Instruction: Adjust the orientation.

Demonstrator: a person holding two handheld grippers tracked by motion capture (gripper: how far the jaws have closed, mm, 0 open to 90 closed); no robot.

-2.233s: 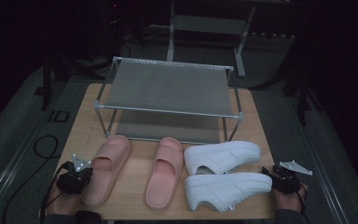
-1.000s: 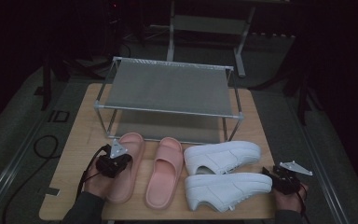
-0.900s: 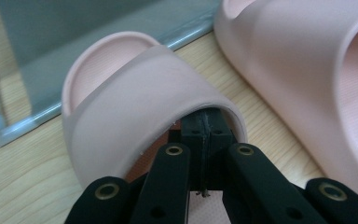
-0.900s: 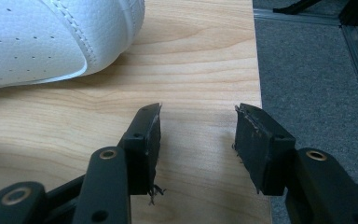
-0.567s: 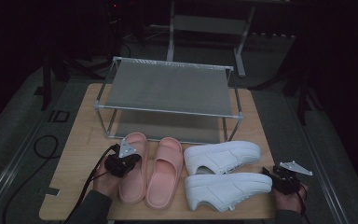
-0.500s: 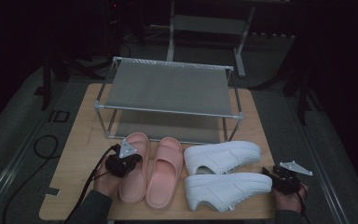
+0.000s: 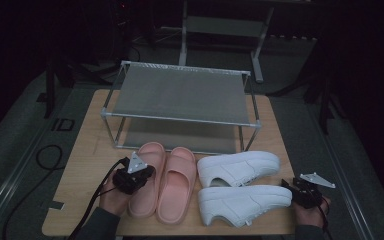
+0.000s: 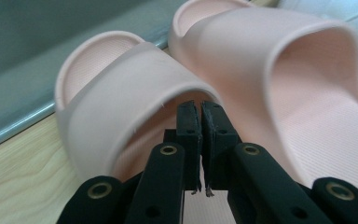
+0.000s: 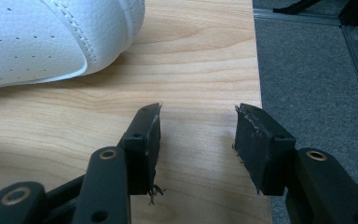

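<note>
Since the left tool [image 7: 141, 172] was last seen at the counter's [image 7: 85, 165] left edge, outside the pair of slippers, it has come inward over the left pink slipper [image 7: 147, 175] and that slipper has slid right until it lies against its mate, the right pink slipper [image 7: 177, 182]. In the left gripper view the jaws stand almost closed at the mouth of the left slipper's strap [image 8: 135, 88], with only a thin slit between them; whether they pinch the strap's edge I cannot tell. I judge the pair is now squared up and a lift toward the shoe rack [image 7: 180, 95] is the likely next step.

Lying near the front edge of the counter, left of centre, the left pink slipper has its long axis running front to back, with its toe toward the rack and its heel toward the front edge, parallel to its mate.

At the front right corner the right tool [image 9: 196, 140] hangs wide open and empty over bare wood, just beside the nearer white sneaker [image 7: 245, 200]; the second white sneaker [image 7: 237, 167] lies behind it.
</note>
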